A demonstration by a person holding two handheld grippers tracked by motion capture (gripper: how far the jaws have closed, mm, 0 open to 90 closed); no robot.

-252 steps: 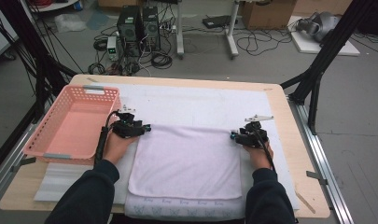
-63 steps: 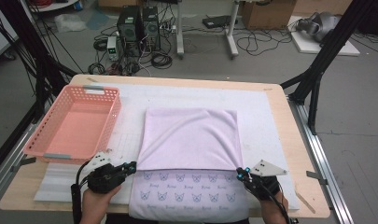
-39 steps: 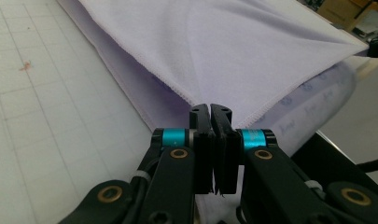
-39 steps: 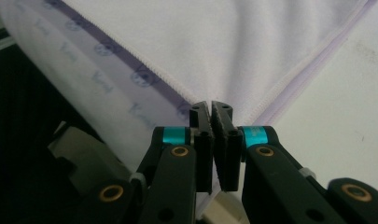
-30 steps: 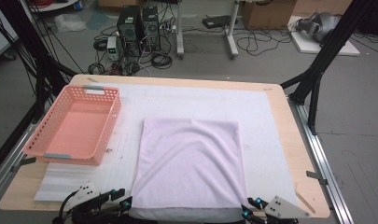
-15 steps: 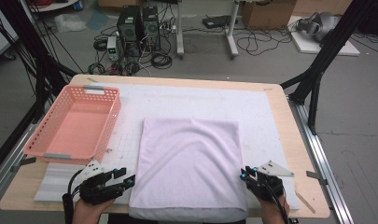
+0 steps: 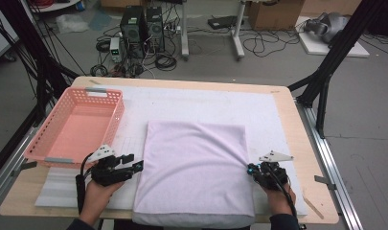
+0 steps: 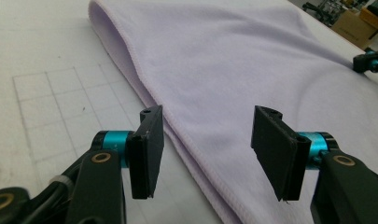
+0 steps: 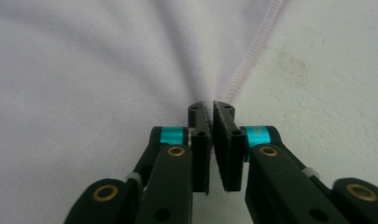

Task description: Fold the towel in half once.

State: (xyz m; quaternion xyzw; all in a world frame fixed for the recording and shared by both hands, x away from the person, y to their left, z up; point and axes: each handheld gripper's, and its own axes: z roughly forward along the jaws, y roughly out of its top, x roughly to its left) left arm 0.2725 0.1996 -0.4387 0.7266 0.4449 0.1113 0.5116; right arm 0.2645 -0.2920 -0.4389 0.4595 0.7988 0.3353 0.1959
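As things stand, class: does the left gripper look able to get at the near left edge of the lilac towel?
Probably yes. The left gripper has open jaws straddling the left hem of the lilac towel, with nothing lying between them and the cloth.

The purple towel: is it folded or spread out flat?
Folded. The towel shows a rounded doubled edge with two layers in the left gripper view.

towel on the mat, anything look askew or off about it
Nothing is spilled or damaged. The folded lilac towel lies square on the white mat, except where the right gripper pinches its right edge, pulling creases toward the fingers.
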